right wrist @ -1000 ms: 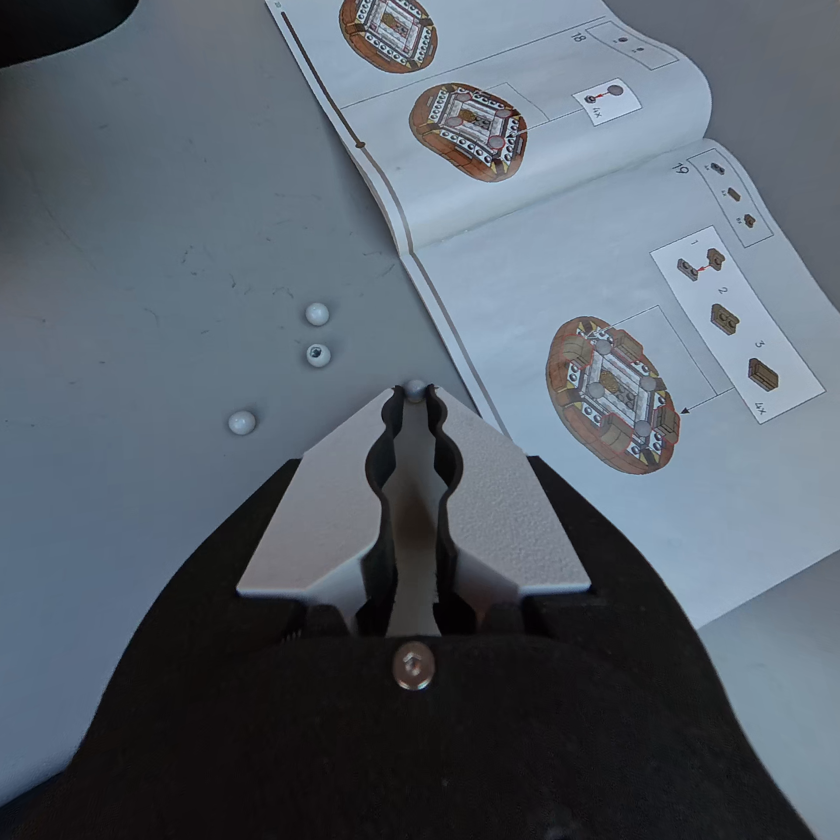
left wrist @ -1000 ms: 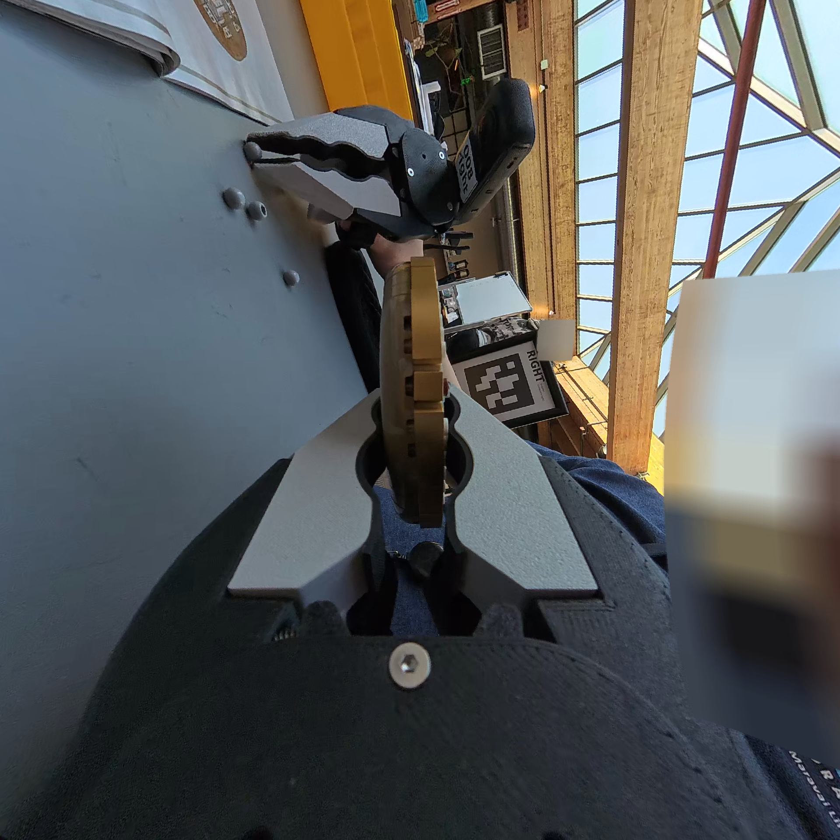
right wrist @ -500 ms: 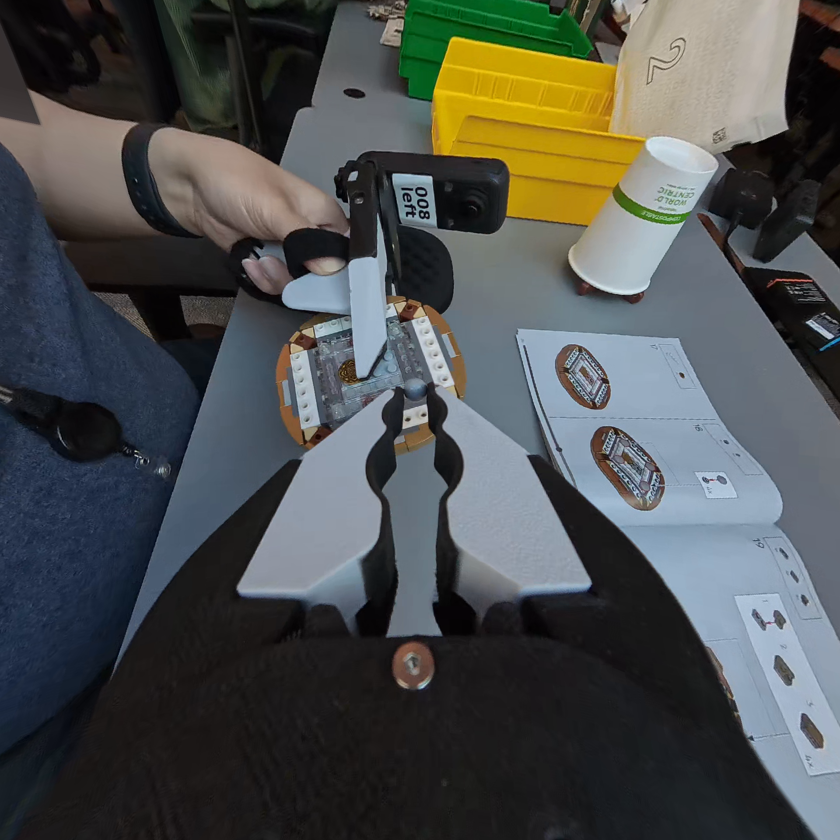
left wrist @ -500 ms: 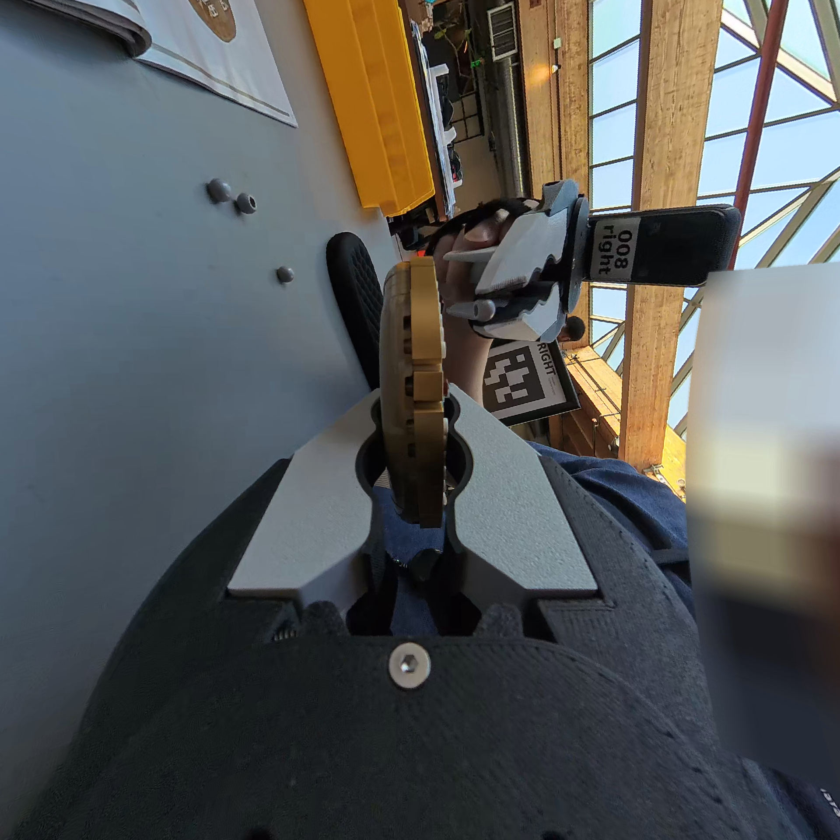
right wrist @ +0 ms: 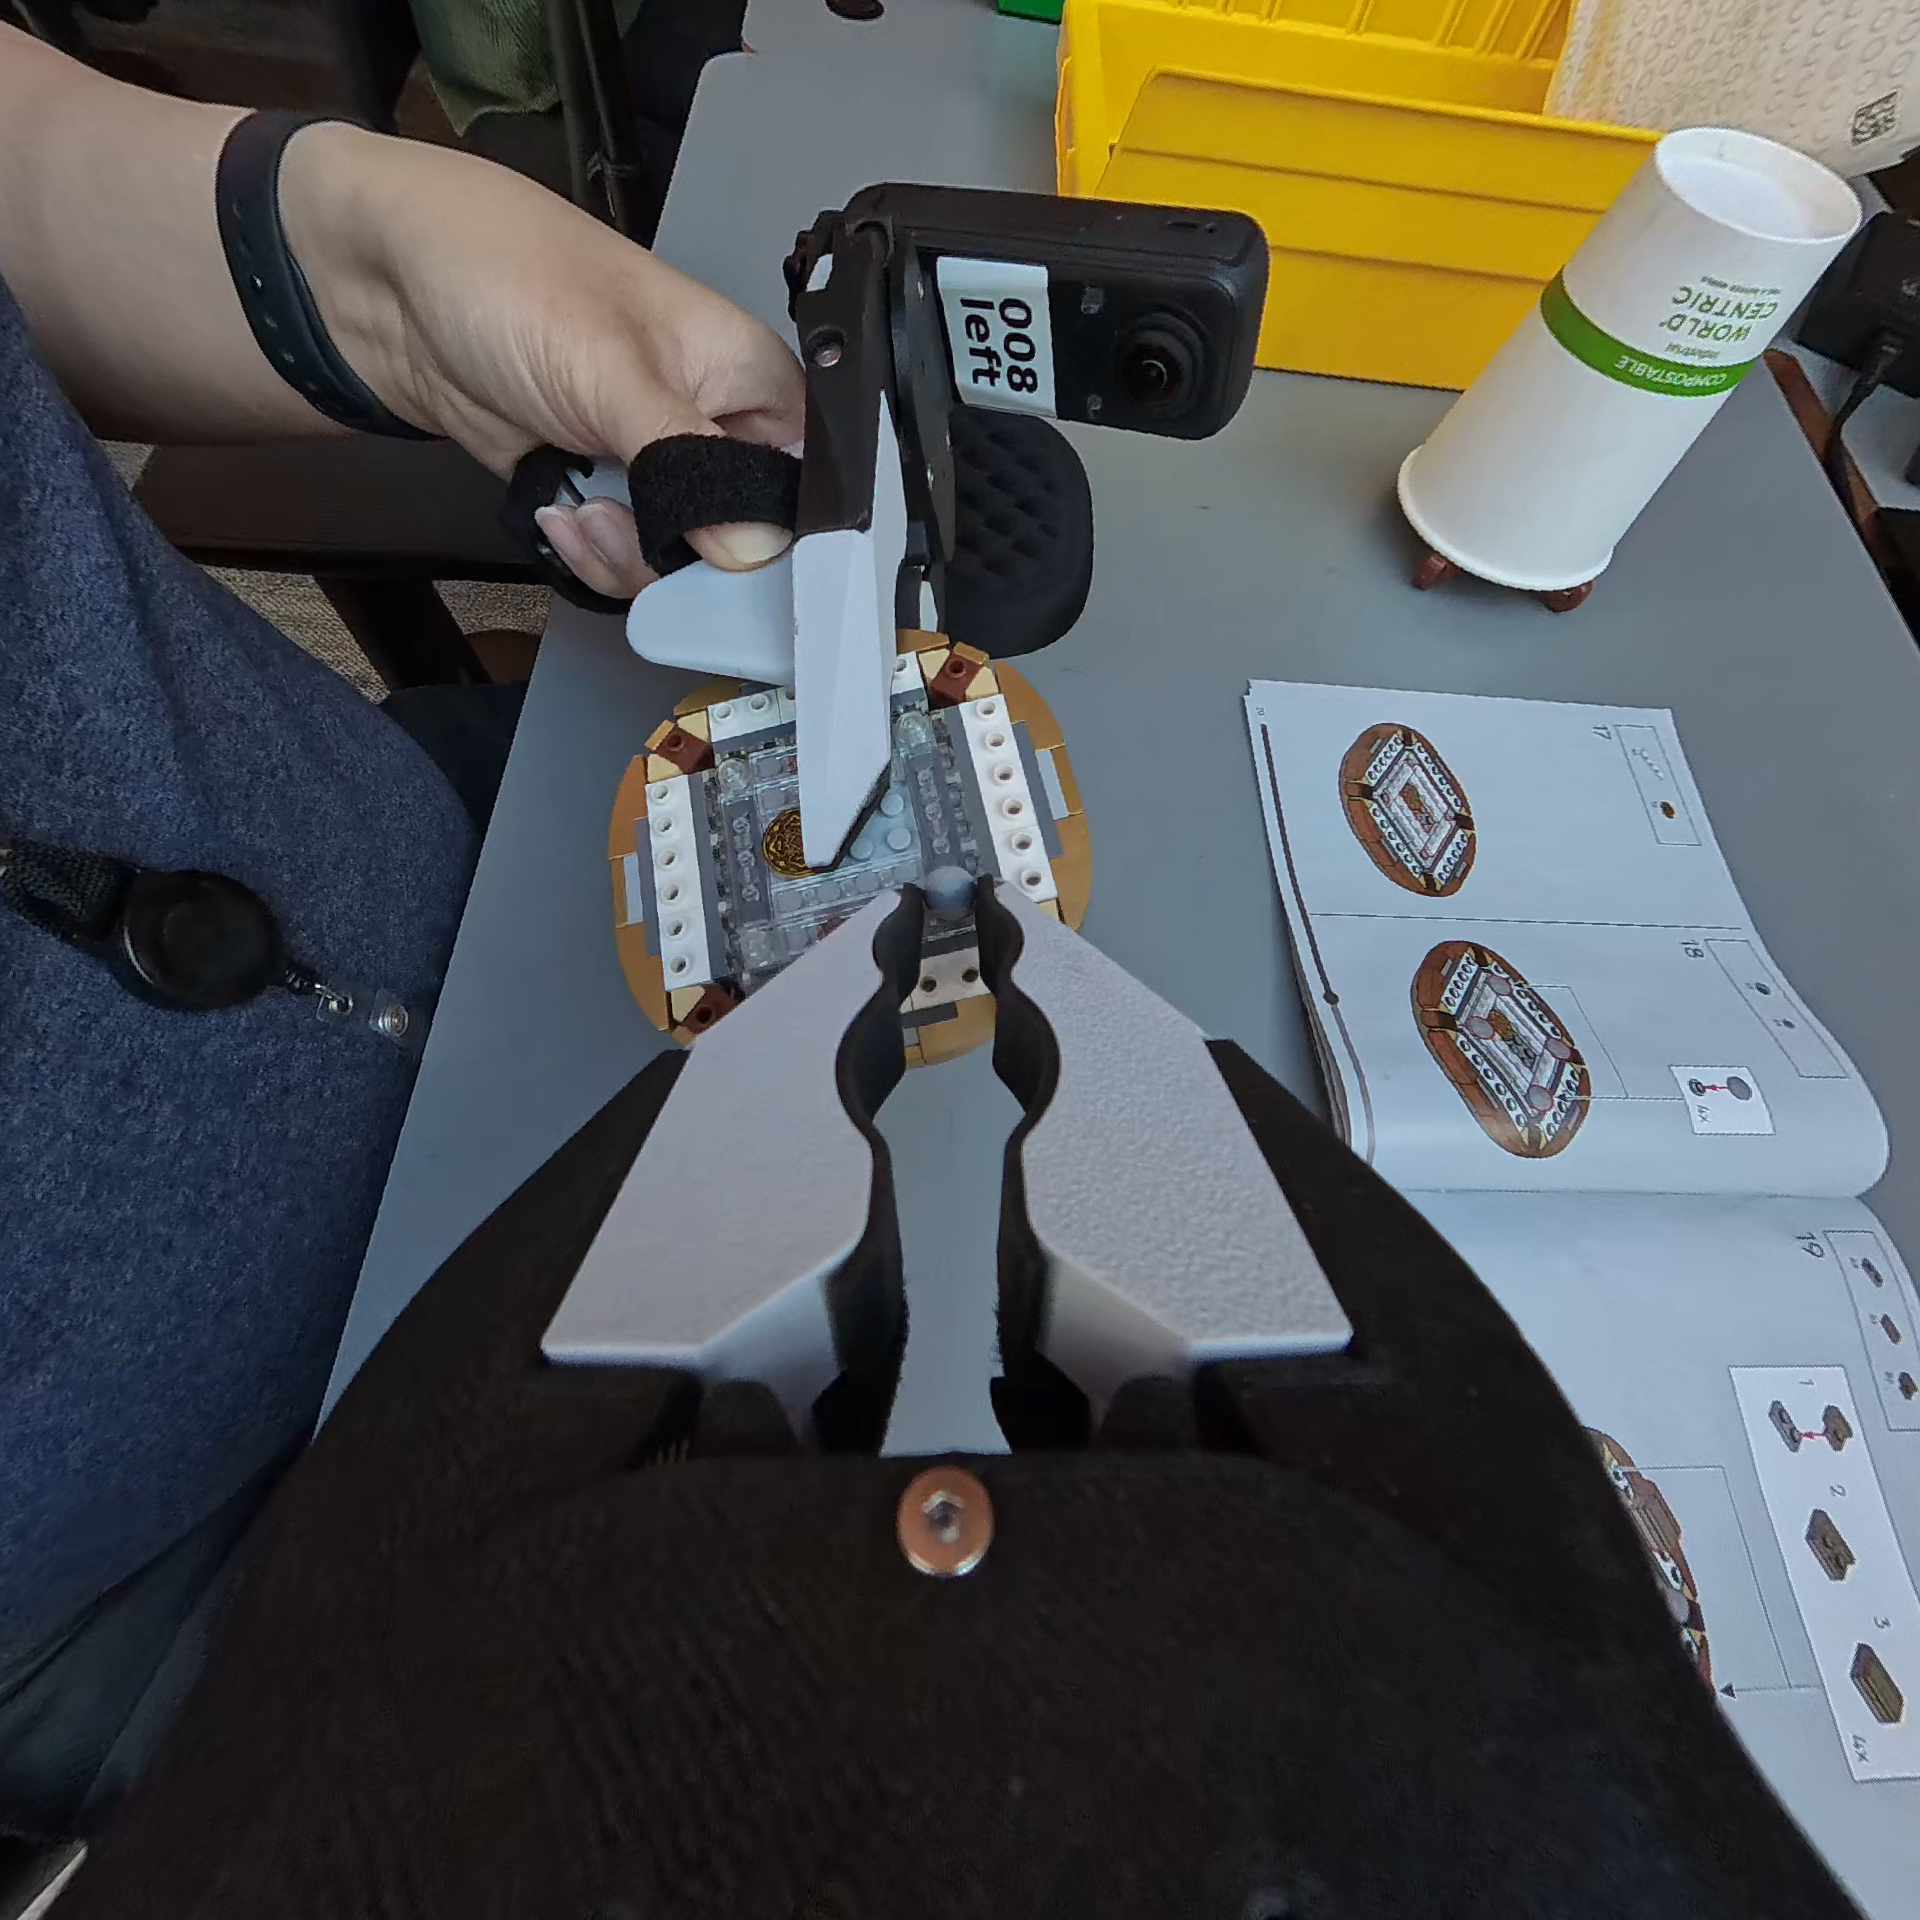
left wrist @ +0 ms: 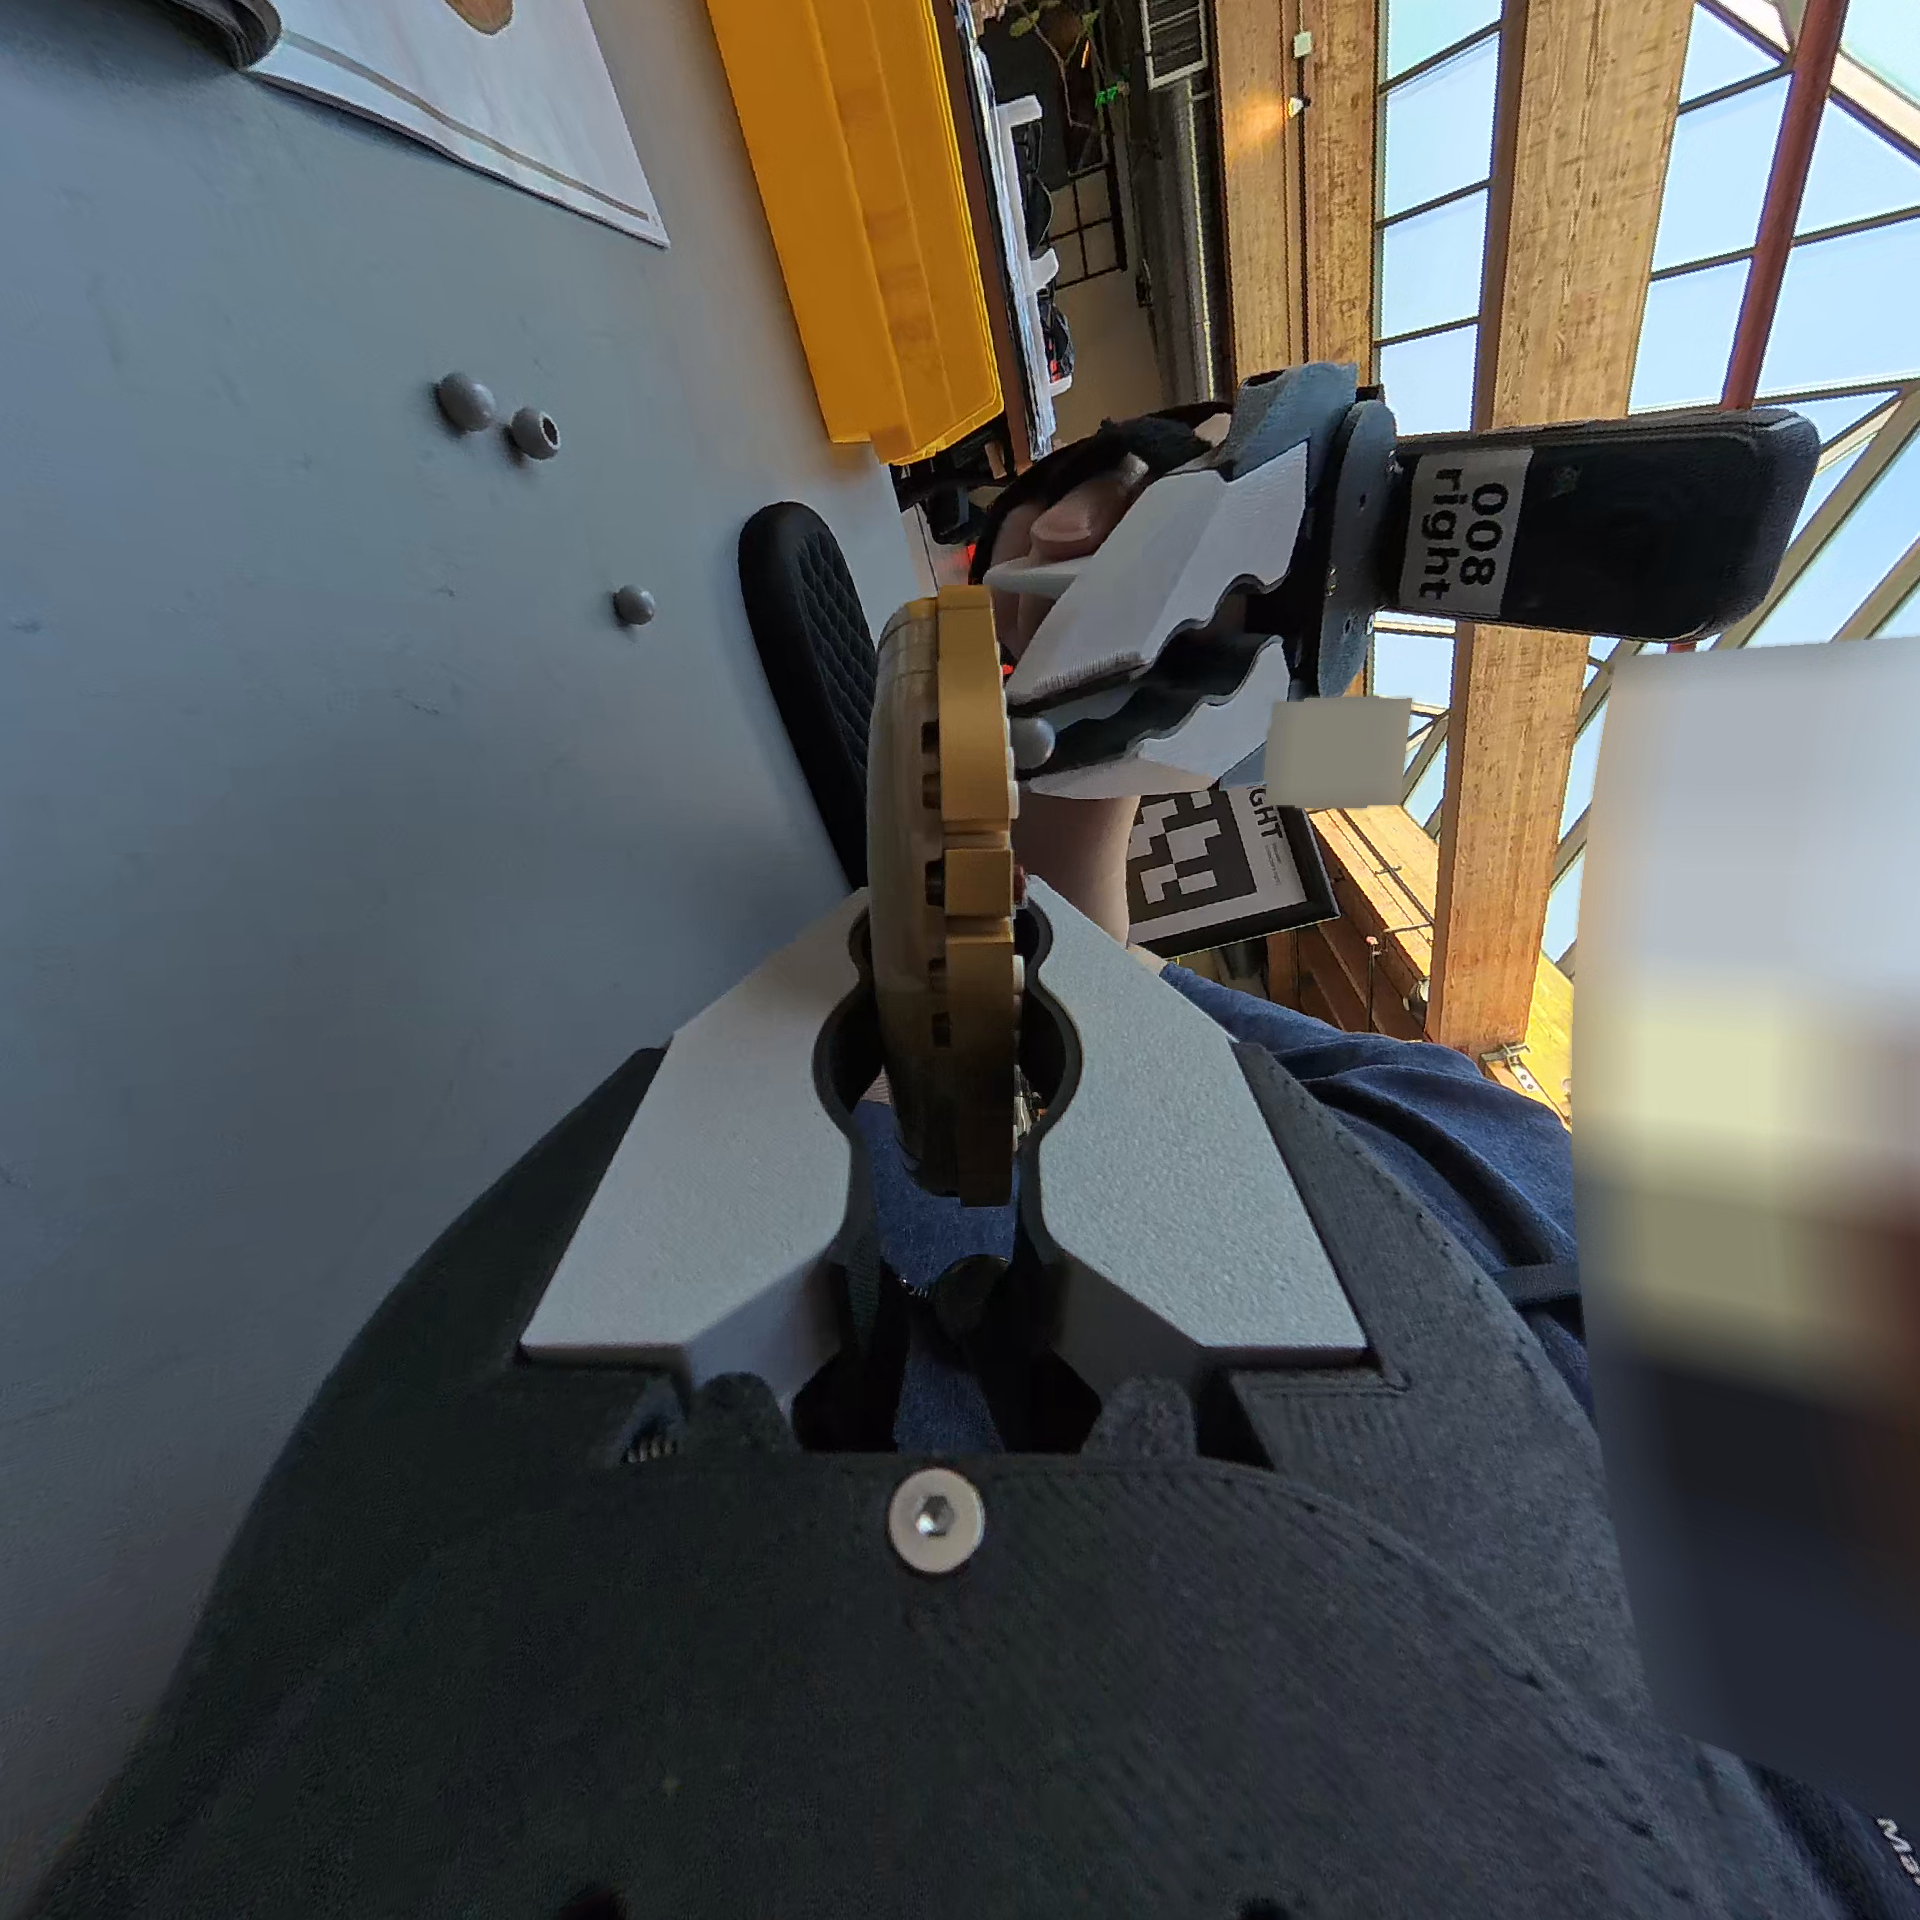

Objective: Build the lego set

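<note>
Grey table (right wrist: 1247,582) carries a yellow bin (right wrist: 1299,208), an upturned paper cup (right wrist: 1600,364) and the open instruction booklet (right wrist: 1558,935). Left gripper (left wrist: 940,935) is clamped on the round tan lego base (right wrist: 727,831), holding it edge-on off the table at the near edge. Right gripper (right wrist: 948,902) pinches a small grey ball piece (right wrist: 948,891), pressed against the base's studded face. Three more grey balls (left wrist: 530,431) lie loose on the table.

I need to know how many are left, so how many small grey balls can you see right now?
4. Three lie loose on the table: two side by side, one apart. The fourth is pinched in the right gripper at the model. Others may be hidden.
</note>
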Tool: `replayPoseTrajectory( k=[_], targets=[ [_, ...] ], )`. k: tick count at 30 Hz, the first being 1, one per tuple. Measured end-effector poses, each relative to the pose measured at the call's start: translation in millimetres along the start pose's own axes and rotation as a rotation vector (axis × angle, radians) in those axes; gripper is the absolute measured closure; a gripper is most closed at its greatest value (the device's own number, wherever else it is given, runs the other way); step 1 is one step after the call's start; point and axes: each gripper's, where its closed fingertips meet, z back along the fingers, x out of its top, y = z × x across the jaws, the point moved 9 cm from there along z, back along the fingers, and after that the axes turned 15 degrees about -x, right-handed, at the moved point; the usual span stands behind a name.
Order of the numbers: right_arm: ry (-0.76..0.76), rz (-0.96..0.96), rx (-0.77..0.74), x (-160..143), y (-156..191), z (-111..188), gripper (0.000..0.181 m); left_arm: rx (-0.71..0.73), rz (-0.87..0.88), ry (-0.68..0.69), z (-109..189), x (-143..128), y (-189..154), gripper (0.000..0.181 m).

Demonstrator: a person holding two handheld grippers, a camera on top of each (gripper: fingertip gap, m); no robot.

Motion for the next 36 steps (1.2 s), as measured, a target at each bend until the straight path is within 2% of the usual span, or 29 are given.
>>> replayPoseTrajectory(
  k=[12,16,18,20,23,25,28,36],
  targets=[
    [0.011,-0.013,0.016,2.8,-3.0,-2.1,0.164,-0.036,0.016,-0.009,0.7,0.6,0.0,0.162],
    [-0.047,-0.067,0.028,4.4,-5.0,4.3,0.158,-0.049,0.009,-0.007,1.1,0.1,-2.1,0.162],
    [-0.11,-0.216,0.015,2.4,-15.4,10.6,0.149,-0.051,-0.008,0.0,0.9,-0.9,-4.4,0.162],
    [-0.134,-0.461,0.058,-7.9,-29.4,13.5,0.14,-0.041,-0.025,0.013,-0.3,-3.2,-6.8,0.162],
    [-0.087,-0.812,0.281,-29.4,-35.7,6.6,0.126,-0.018,-0.044,0.036,-3.6,-6.3,-8.0,0.162],
    [-0.04,-0.974,0.42,-39.0,-30.3,-0.1,0.125,-0.019,-0.045,0.042,-5.7,-7.2,-7.8,0.162],
    [-0.012,-1.066,0.523,-44.7,-21.2,-6.9,0.13,-0.032,-0.033,0.035,-7.2,-7.1,-6.7,0.162],
    [-0.011,-1.111,0.56,-47.7,-16.2,-15.8,0.143,-0.024,-0.028,0.038,-7.8,-7.0,-5.1,0.162]
  ],
)
